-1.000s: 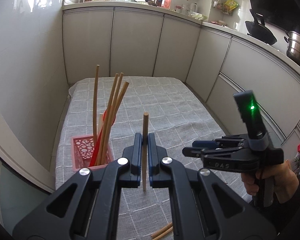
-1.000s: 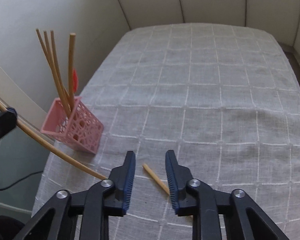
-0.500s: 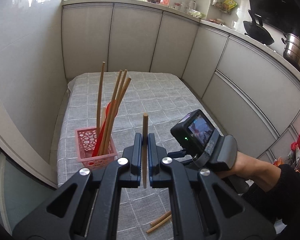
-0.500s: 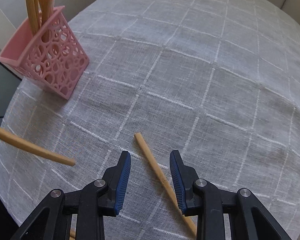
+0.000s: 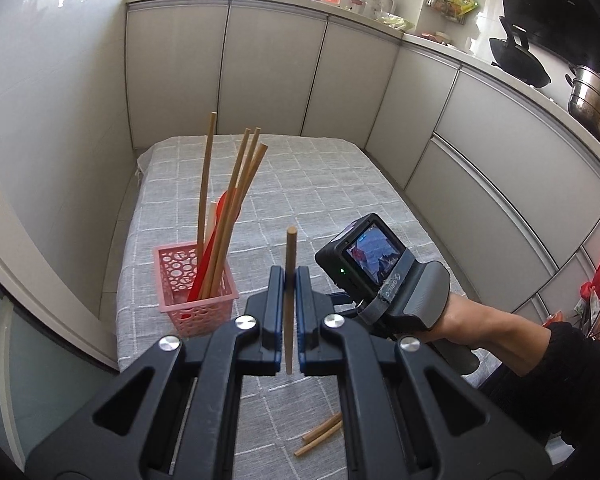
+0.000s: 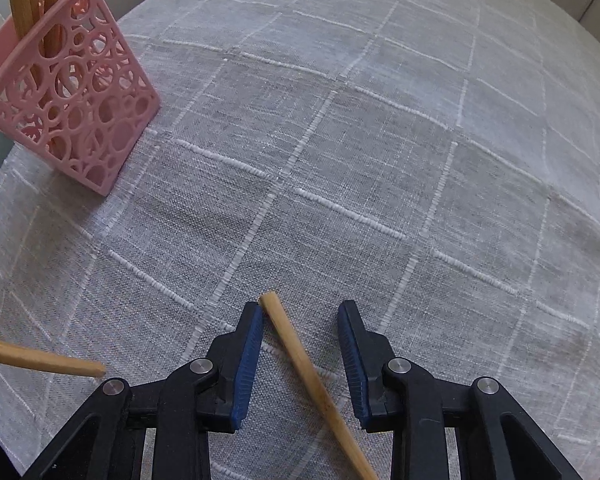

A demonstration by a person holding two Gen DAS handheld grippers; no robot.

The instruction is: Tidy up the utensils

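Observation:
My left gripper [image 5: 289, 276] is shut on a wooden chopstick [image 5: 289, 304], held upright above the grey checked tablecloth [image 5: 300, 192]. That chopstick's end also shows in the right wrist view [image 6: 40, 360]. A pink perforated basket [image 5: 194, 288] at the left holds several chopsticks and a red spoon [image 5: 220, 216]. My right gripper [image 6: 300, 312] points steeply down at the cloth, its jaws closing around a chopstick [image 6: 300, 360] lying between them. The left pad is near its tip; the right pad stands apart. The basket [image 6: 68, 96] is at the upper left.
Two chopstick ends [image 5: 320, 434] lie on the cloth near the front edge. The person's forearm [image 5: 484, 332] reaches in from the right. Cabinet fronts [image 5: 268, 72] close the far side and right; a wall [image 5: 52, 140] runs along the left table edge.
The right gripper has dropped toward the cloth and tipped downward over the lying chopstick, now between its jaws, which have narrowed a little. The left gripper keeps its chopstick almost still.

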